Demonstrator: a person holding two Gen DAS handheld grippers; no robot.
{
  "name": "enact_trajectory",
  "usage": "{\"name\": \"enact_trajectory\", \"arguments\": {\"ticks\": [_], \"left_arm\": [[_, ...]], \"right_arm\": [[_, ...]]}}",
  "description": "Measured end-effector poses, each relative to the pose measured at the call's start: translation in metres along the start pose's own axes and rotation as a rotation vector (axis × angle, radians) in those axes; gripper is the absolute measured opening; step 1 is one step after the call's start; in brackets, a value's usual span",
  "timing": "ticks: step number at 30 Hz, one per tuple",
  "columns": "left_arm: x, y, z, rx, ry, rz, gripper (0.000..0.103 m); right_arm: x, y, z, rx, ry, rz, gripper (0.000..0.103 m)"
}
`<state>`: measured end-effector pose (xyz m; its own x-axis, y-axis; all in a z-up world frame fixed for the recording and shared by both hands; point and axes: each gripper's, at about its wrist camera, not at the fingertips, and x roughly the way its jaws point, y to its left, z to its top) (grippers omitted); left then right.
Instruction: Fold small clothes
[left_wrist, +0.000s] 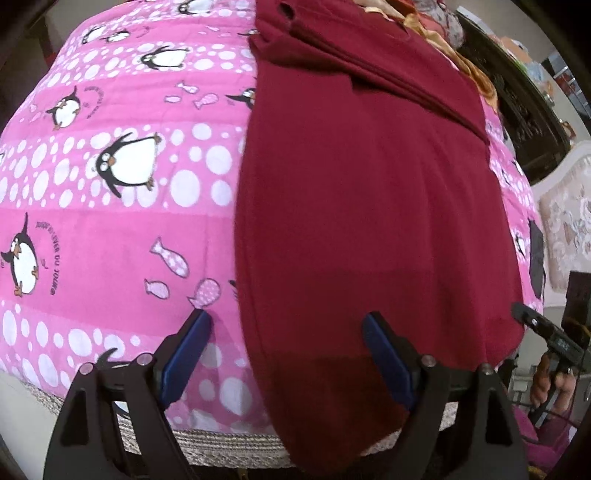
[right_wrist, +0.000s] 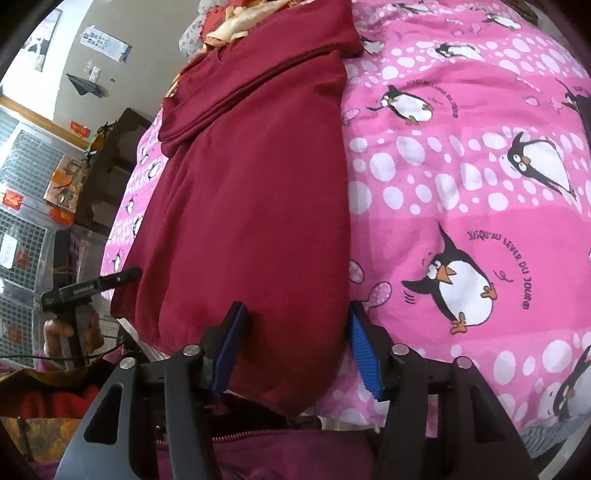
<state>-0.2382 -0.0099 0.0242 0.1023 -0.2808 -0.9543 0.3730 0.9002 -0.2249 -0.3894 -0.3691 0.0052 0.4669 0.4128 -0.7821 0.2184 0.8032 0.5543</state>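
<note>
A dark red, soft-knit garment (left_wrist: 369, 206) lies spread lengthwise on a pink quilted bedcover printed with penguins, fish and white dots (left_wrist: 110, 229). Its far end is folded across into a band of several layers (left_wrist: 369, 66). Its near hem hangs slightly past the near edge of the bed.

Left gripper (left_wrist: 286, 325): jaws spread wide, nothing between the blue-padded fingers (left_wrist: 384, 354). It is positioned at the near edge of the bed. One finger stands over the bedcover, the other over the garment, so the garment's long edge runs between them. Whether the pads touch the fabric cannot be determined.

Right gripper (right_wrist: 295, 321): jaws likewise wide apart, holding nothing. Its fingers (right_wrist: 364, 350) bracket the garment's opposite near corner, one finger over the red cloth, the other at the cloth's edge beside the bedcover.

Each wrist view shows the other tool at the frame margin, held in the person's hand (right_wrist: 70, 328) just off the garment's side.

Beyond the garment's far end lies a heap of orange-yellow fabric (left_wrist: 469, 62). A dark wooden cabinet (right_wrist: 110, 166) stands beside the bed, and a pale upholstered headboard (left_wrist: 565, 221) is visible at the edge of the left view.
</note>
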Motion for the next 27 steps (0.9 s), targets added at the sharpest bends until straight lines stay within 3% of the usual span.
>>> {"name": "enact_trajectory", "arguments": {"ticks": [1,2,3,5,6,10,17,27], "left_arm": [[0.0,-0.002,-0.001,0.005,0.004,-0.002,0.074],[-0.001,-0.004,-0.002,0.012,0.006,-0.002,0.059],[-0.002,-0.005,-0.002,0.019,0.013,-0.02,0.04],[-0.002,-0.006,0.0,0.023,0.039,-0.079,0.016],[-0.002,-0.008,0.001,0.028,0.043,-0.083,0.013],[-0.014,-0.017,0.01,0.066,-0.015,-0.036,0.008],[-0.026,-0.022,0.018,0.106,-0.08,0.024,0.008],[-0.037,-0.023,0.028,0.107,-0.127,0.024,0.009]], "right_arm": [[0.0,0.004,0.0,-0.017,0.0,0.023,0.021],[0.0,0.006,0.0,-0.02,-0.003,0.042,0.013],[0.0,0.009,0.001,-0.025,-0.003,0.057,0.012],[-0.002,0.014,0.006,-0.039,-0.009,0.086,0.011],[-0.005,0.016,0.011,-0.042,-0.017,0.106,0.011],[-0.016,0.026,0.024,-0.077,-0.077,0.13,0.01],[-0.022,0.04,0.041,-0.105,-0.113,0.089,0.01],[-0.033,0.039,0.056,-0.094,-0.159,0.08,0.01]]}}
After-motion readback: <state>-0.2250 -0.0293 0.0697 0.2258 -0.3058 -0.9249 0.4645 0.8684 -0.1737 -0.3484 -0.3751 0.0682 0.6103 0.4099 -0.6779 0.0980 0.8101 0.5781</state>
